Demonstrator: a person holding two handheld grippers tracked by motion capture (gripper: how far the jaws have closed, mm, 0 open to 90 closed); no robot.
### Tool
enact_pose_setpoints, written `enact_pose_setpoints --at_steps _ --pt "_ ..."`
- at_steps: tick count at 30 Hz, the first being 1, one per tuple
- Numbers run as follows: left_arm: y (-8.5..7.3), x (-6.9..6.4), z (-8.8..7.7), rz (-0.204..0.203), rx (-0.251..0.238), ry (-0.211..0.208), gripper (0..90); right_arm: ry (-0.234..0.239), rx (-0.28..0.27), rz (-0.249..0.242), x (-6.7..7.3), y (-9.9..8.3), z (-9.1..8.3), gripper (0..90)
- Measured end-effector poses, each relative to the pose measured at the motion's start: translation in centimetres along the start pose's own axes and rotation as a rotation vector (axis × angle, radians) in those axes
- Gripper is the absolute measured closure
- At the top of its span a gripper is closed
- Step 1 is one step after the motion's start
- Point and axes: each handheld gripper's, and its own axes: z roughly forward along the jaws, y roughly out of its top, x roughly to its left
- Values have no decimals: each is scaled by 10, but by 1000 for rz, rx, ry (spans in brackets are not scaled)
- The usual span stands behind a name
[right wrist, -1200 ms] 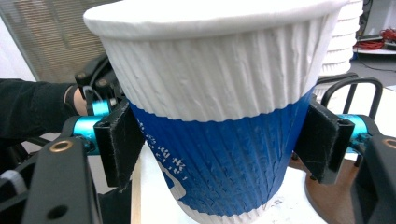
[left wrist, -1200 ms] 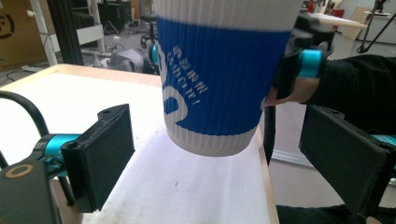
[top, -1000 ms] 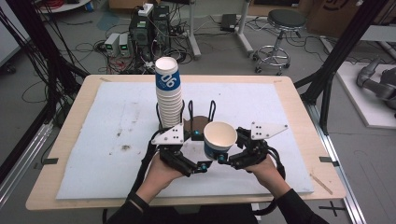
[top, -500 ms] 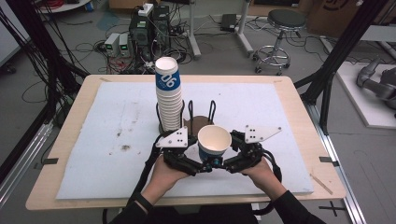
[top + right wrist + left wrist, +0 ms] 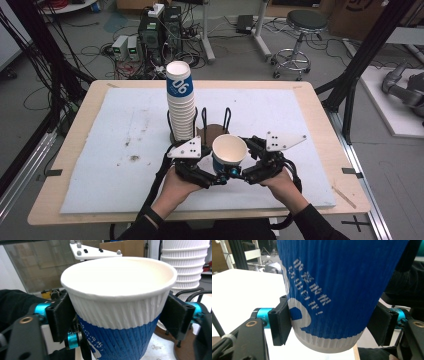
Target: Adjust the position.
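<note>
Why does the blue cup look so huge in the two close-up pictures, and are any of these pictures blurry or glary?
In the left gripper view the cup sits right against the lens, so it looks huge; its print is slightly soft. In the right gripper view the rim is sharp, while the stack of cups behind is washed out. In the high view the light is even, and the white mat is bright without glare.

The single paper cup [image 5: 229, 153] has a ribbed, matt wall, blue with white print, a plain white band under a smooth rolled rim, and a smooth cream inside; the stack of cups [image 5: 180, 102] beside it shows the same ribbed white paper. The left hand-held gripper [image 5: 332, 326] and right hand-held gripper [image 5: 117, 317] have matt black jaws with dull, soft-looking pads, shiny turquoise metal fittings and flat pale plates on top. The worktop [image 5: 320, 102] is light wood under a matt white sheet, stained in places.
</note>
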Motion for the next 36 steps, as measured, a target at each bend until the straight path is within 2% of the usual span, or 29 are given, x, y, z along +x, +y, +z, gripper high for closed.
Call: enact_pose_setpoints --at_steps 2,4,6,14,19,25,29,30,36 --pt "0 0 0 -4 -3 -3 268 4 4 4 0 -1 1 222" --pt "3 -1 1 -15 -27 -24 233 7 11 -1 0 -1 2 227" --pt "5 -2 1 -9 -33 -21 223 12 13 -9 1 -3 4 232" --pt "5 -1 -1 -16 -36 -24 259 18 25 1 2 -4 6 209" --pt "3 -1 0 -12 -26 -21 261 18 5 20 1 -1 5 183" --pt "2 0 1 -11 -23 -26 264 4 3 3 3 0 4 201" --pt "2 0 0 -4 -24 -16 247 1 2 -6 2 0 3 209" --pt "2 0 -1 -1 -11 -6 225 -3 3 -11 2 0 3 210" --pt "4 0 -10 15 8 31 177 -42 -5 -8 -3 1 -3 212"
